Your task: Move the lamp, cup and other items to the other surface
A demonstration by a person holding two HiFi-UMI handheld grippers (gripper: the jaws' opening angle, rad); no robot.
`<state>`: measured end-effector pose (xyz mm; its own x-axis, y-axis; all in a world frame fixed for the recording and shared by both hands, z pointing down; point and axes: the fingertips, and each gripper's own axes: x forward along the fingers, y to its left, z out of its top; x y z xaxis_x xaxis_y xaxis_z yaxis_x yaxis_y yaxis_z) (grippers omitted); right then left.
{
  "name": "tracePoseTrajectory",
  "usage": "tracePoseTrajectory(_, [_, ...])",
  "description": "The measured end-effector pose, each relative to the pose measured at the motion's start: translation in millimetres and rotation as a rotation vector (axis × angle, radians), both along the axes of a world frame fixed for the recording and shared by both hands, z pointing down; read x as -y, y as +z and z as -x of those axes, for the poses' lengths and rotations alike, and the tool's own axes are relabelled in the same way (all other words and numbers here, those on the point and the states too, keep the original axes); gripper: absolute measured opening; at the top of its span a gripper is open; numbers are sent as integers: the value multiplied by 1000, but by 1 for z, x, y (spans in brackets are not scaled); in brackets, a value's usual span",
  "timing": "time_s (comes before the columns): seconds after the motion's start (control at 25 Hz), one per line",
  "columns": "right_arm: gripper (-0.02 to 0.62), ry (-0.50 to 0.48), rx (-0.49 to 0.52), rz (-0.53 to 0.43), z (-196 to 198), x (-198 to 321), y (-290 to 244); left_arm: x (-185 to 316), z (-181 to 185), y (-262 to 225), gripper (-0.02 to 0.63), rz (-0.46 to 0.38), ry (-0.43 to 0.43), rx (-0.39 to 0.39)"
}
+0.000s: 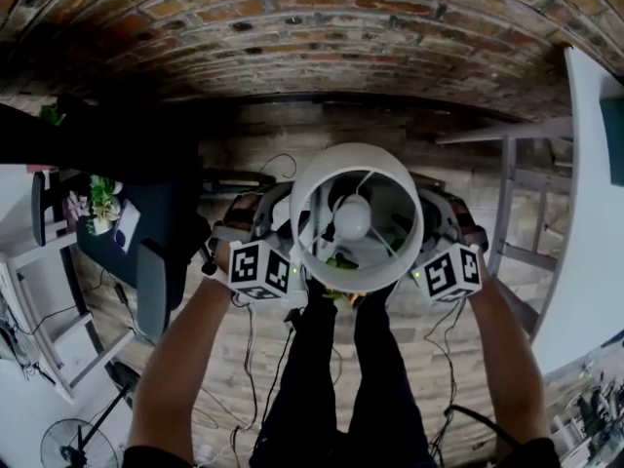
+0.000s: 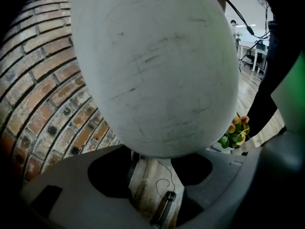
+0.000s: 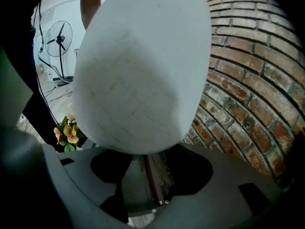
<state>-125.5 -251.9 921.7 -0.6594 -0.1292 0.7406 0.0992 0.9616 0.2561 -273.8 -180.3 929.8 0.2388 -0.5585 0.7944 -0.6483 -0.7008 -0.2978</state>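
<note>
A lamp with a white drum shade point(image 1: 402, 198) and a round bulb point(image 1: 352, 216) hangs in the air in front of the person, seen from above in the head view. My left gripper point(image 1: 285, 230) is at the shade's left side and my right gripper point(image 1: 432, 230) at its right. In the left gripper view the shade point(image 2: 152, 70) fills the picture, its lower end wedged between the grey jaws of the left gripper point(image 2: 164, 157). The right gripper view shows the same: the shade point(image 3: 143, 70) sits between the jaws of the right gripper point(image 3: 147, 155). The lamp's foot is hidden.
A small plant with orange-yellow flowers point(image 2: 234, 132) point(image 3: 66, 135) stands just below the lamp. A brick wall point(image 1: 292, 27) curves across the back. A white table point(image 1: 595, 213) is at the right, a dark chair point(image 1: 156, 252) at the left. Cables lie on the wooden floor point(image 1: 263, 349).
</note>
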Motion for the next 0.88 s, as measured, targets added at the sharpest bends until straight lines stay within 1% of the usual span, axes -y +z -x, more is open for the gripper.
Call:
tracePoseTrajectory(0.28, [252,3,28,-19,-1,0,-58,1,0,-59,253,-25,-8,5])
tracePoseTrajectory(0.52, [252,-10,52,0,0,-19,-119,-20,-3,-121,253,-34,-20,-27])
tracePoseTrajectory(0.68, [252,-2,68,-6,-1,-25,-163,-24,-4,-167,253,-54,-22,-38])
tracePoseTrajectory(0.88, [253,16,68,5,-13,-38,-215,-32,-14,-225,253,-70,1,-60])
